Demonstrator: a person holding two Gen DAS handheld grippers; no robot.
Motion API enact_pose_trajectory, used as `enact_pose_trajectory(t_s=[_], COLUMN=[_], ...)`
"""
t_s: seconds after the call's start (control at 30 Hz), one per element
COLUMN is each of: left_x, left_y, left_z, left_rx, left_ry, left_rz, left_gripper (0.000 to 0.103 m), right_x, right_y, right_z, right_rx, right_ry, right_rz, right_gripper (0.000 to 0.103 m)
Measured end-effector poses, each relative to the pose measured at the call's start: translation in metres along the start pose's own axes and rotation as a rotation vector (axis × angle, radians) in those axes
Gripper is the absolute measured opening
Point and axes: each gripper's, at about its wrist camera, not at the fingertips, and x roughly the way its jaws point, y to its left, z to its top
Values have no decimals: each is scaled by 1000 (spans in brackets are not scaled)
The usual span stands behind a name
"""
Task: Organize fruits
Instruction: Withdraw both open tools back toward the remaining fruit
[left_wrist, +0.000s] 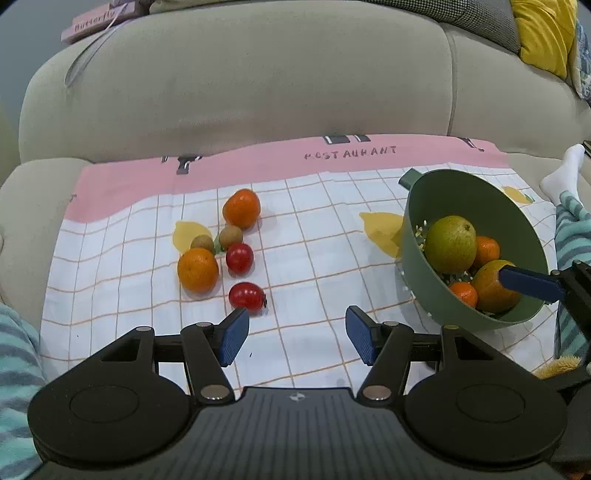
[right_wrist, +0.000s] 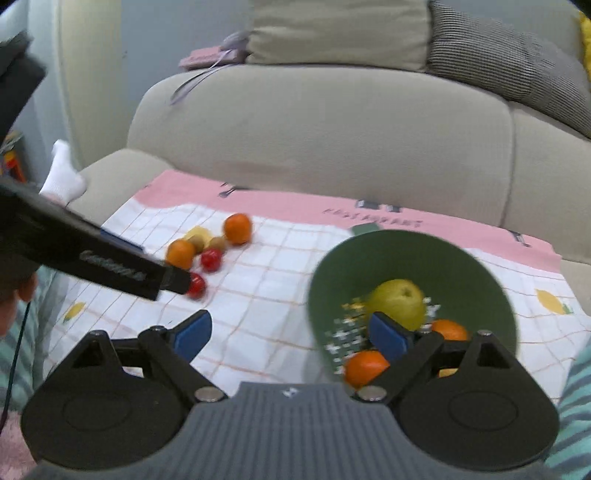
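A green colander sits tilted on the checked cloth at the right, holding a green pear and several oranges. Loose on the cloth lie two oranges, two small brown fruits and two red tomatoes. My left gripper is open and empty just in front of the nearer tomato. My right gripper is open and empty, with one finger over the colander beside the pear; that finger shows in the left wrist view against an orange.
The cloth lies on a beige sofa seat with the backrest behind. A pink book lies on top of the backrest. A socked foot and striped trouser legs are at the sides.
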Motion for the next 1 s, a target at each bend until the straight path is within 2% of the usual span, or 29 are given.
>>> enact_pose_trajectory(t_s=[0.27,0.33,0.47,0.53,0.83,1.0], left_x=[12,14,20,23,37,45], left_y=[22,28,40,46,67,75], left_z=[-6,-8,-9,-9,-11,-10], left_rx=[-71,-87,-123,-143,-205,-230], left_ry=[25,24,12,5,-24,-36], left_rz=[-11,-14,-15,-19,-37,-34], left_gripper=[71,71,71,71,70,65], right_x=[19,24,36,42,78,93], right_y=[24,28,34,37,38,43], right_z=[-2,-2,0,1,5,9], right_rx=[-78,-90,-100,-108,-92,-127], right_ry=[23,29,40,43,94,86], right_rz=[26,30,46,59,75,86], right_gripper=[87,81,81,75,66,61])
